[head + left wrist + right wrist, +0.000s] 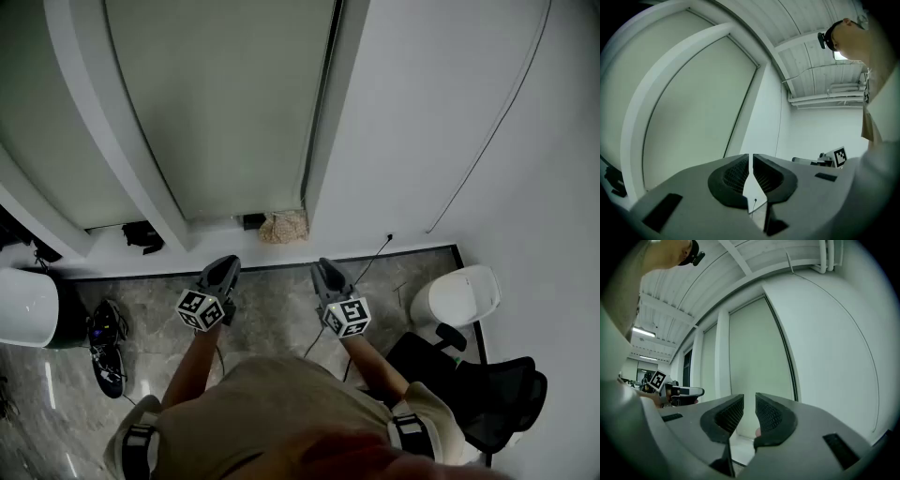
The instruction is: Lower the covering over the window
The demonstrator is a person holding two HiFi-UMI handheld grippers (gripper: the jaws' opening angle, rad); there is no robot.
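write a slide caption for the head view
Person faces the lowered window blind, left gripper and right gripper held out empty.

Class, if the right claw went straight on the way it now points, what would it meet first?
Probably the lowered blind. Nothing nearer shows in that line, though depth is unclear.

The pale grey-green blind [225,103] hangs flat and smooth. It is fully down, its bottom edge at the foot of the white window frame [330,122].
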